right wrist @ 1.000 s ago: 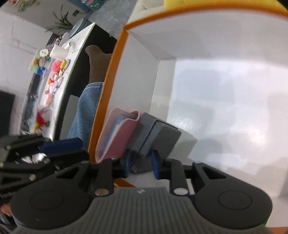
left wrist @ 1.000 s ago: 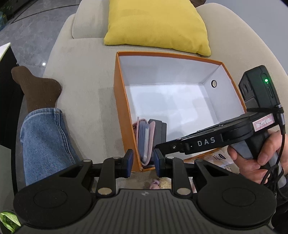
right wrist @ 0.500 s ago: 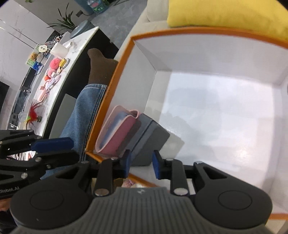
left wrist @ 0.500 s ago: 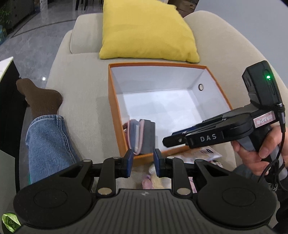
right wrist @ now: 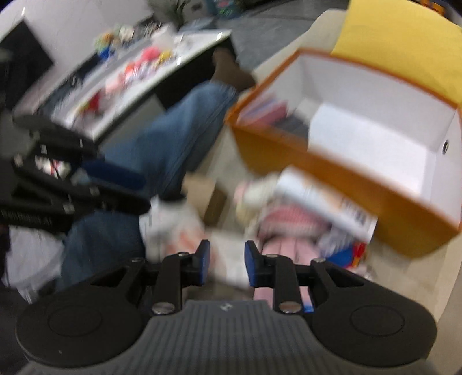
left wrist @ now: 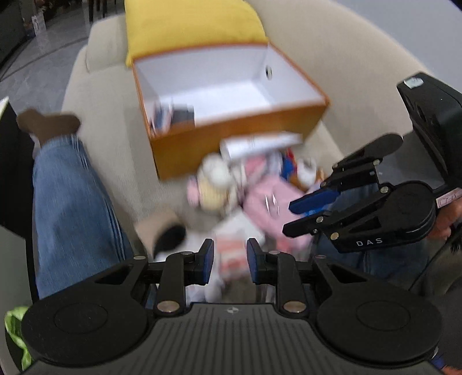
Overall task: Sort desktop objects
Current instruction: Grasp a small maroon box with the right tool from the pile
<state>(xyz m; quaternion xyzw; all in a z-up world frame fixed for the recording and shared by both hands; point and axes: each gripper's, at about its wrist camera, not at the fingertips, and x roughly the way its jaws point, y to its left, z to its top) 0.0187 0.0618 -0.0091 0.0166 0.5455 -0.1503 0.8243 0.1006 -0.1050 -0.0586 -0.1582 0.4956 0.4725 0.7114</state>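
Sprawling across both views is the beige sofa, and everything else is being placed against the orange box that is sitting on its seat. Leaning just behind the box is a yellow cushion, touching its far rim as far as the blur is letting us see. Lying to the left of the box is a person's leg in blue jeans, ending in a brown sock. Further off beyond that leg, in the right wrist view, a white table is carrying a scatter of small colourful things.

Piling up right against the box's near wall is the jumble still waiting to be sorted: pink, white and cream pieces, too smeared to name one by one, with a white printed carton lying against the wall. Inside the box, tucked into its near left corner, are a pink-and-blue pouch and a dark case, standing side by side.

Hovering over the pile on the near side of the box is the left gripper, its blue pads parted with nothing between them. Coming in from the right of the pile, the right gripper is likewise standing slightly apart and gripping nothing
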